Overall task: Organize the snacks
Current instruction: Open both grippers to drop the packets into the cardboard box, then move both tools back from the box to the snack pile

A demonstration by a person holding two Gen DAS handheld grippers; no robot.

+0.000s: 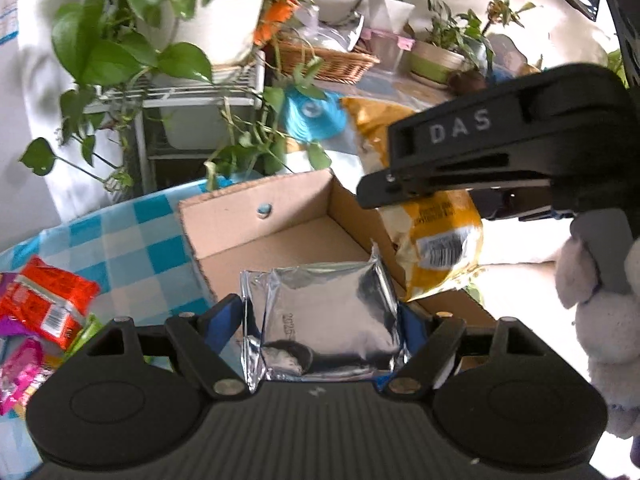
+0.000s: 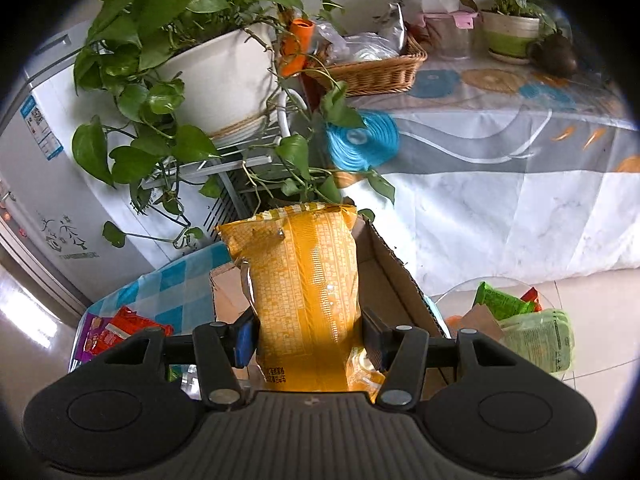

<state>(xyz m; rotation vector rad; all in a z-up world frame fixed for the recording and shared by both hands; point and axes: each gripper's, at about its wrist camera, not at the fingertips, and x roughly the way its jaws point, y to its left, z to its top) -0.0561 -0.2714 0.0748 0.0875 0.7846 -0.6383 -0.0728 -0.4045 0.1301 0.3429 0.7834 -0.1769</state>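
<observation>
One cardboard box (image 1: pixel 280 236) on the checked table (image 1: pixel 132 248). Left gripper (image 1: pixel 322 332) fingers about half open, clamped on one silver foil packet (image 1: pixel 324 312) held over the box; a printed date starting "2025" shows on it. Right gripper (image 2: pixel 308 340) fingers nearly closed, gripping one yellow snack bag (image 2: pixel 308 292) above the box; barcode seen in the left view only. "DAS" reads on the right gripper's side, left view. Red packet (image 1: pixel 44 300) lies left of the box. Green packets (image 2: pixel 532 328) on a glass table show in the right view only.
</observation>
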